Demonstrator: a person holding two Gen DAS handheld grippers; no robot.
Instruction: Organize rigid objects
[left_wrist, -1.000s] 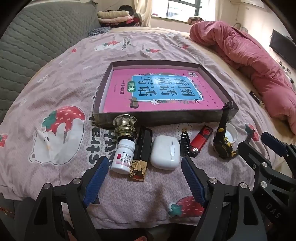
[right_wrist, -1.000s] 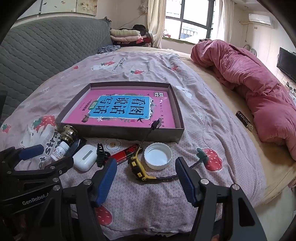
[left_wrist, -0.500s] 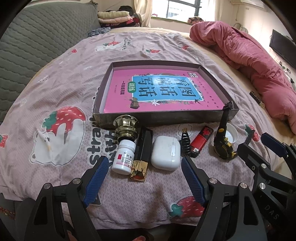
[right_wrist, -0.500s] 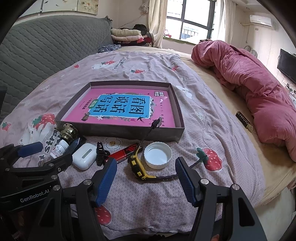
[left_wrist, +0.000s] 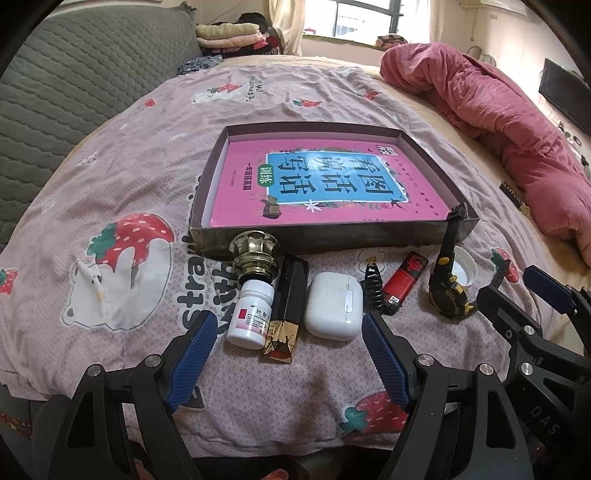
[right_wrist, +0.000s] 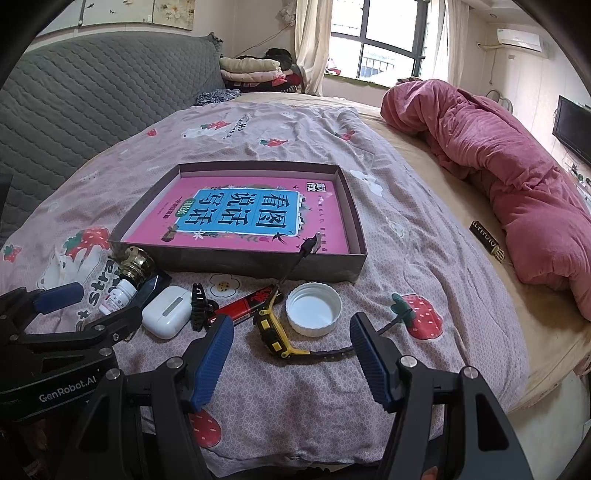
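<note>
A shallow dark box (left_wrist: 421, 234) (right_wrist: 352, 206) with a pink book (left_wrist: 325, 188) inside lies on the bed. In front of it lie a brass knob (left_wrist: 255, 251), a white pill bottle (left_wrist: 251, 314), a black and gold lipstick box (left_wrist: 288, 306), a white earbud case (left_wrist: 334, 304) (right_wrist: 166, 312), a black hair clip (left_wrist: 373, 288), a red lighter (left_wrist: 404, 282), a yellow and black watch (left_wrist: 447, 288) (right_wrist: 275, 328) and a white lid (right_wrist: 314, 308). My left gripper (left_wrist: 290, 354) is open just short of the bottle and case. My right gripper (right_wrist: 291, 360) is open just short of the watch.
A pink quilt (right_wrist: 498, 173) is heaped on the right. A small black and gold case (right_wrist: 485, 240) lies beside it. A grey padded headboard (right_wrist: 74, 107) stands at the left, with folded clothes (right_wrist: 251, 72) behind. The bed's front edge is just below the grippers.
Both grippers have eased slightly nearer the row of objects. Nothing was touched or moved.
</note>
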